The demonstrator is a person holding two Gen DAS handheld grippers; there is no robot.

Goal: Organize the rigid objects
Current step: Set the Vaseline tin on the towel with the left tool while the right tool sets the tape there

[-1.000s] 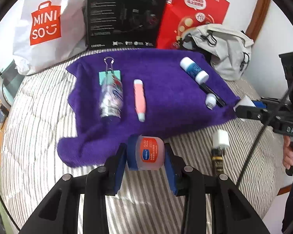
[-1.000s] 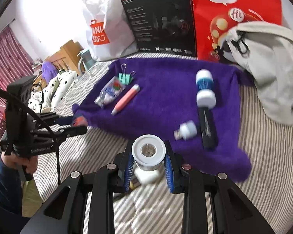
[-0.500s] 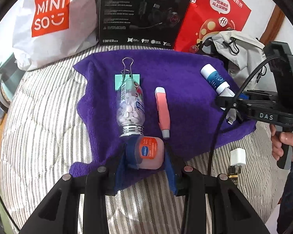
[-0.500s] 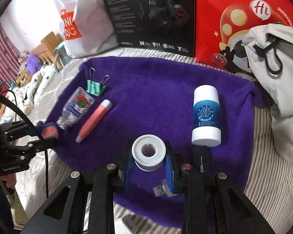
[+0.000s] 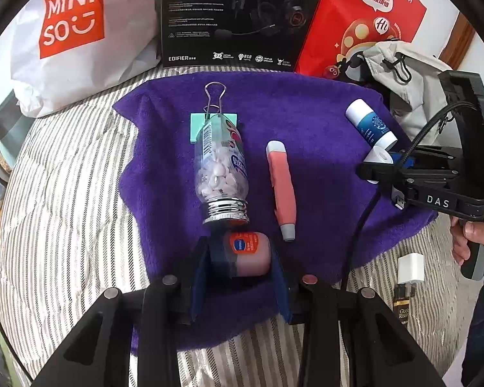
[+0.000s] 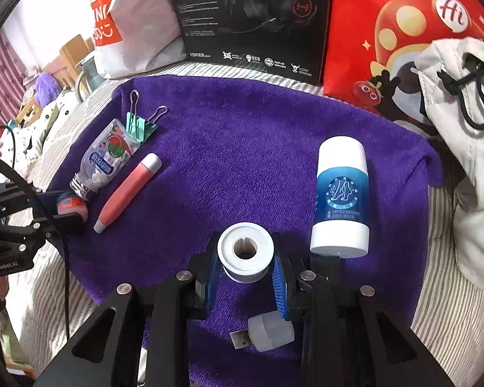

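A purple towel (image 5: 306, 109) lies on the striped bed. My left gripper (image 5: 242, 258) is shut on a small Vaseline jar (image 5: 250, 251), low over the towel's near edge, just in front of the mint bottle's (image 5: 221, 167) metal cap. A pink stick (image 5: 282, 190) lies right of the bottle and a green binder clip (image 5: 213, 125) behind it. My right gripper (image 6: 246, 258) is shut on a white tape roll (image 6: 245, 250), over the towel beside a blue-and-white tube (image 6: 342, 196). A small white USB plug (image 6: 267, 330) lies under that gripper.
A white charger (image 5: 409, 269) and a dark gold-labelled item (image 5: 403, 303) lie on the bed off the towel's right corner. A white shopping bag (image 5: 77, 32), black box (image 5: 238, 16), red bag (image 5: 361, 19) and grey pouch (image 5: 413, 93) line the back. A hand (image 5: 477, 242) holds the right gripper.
Both grippers have moved forward over the towel. The left carried the jar up to the bottle's cap; the right carried the tape roll in beside the blue tube.
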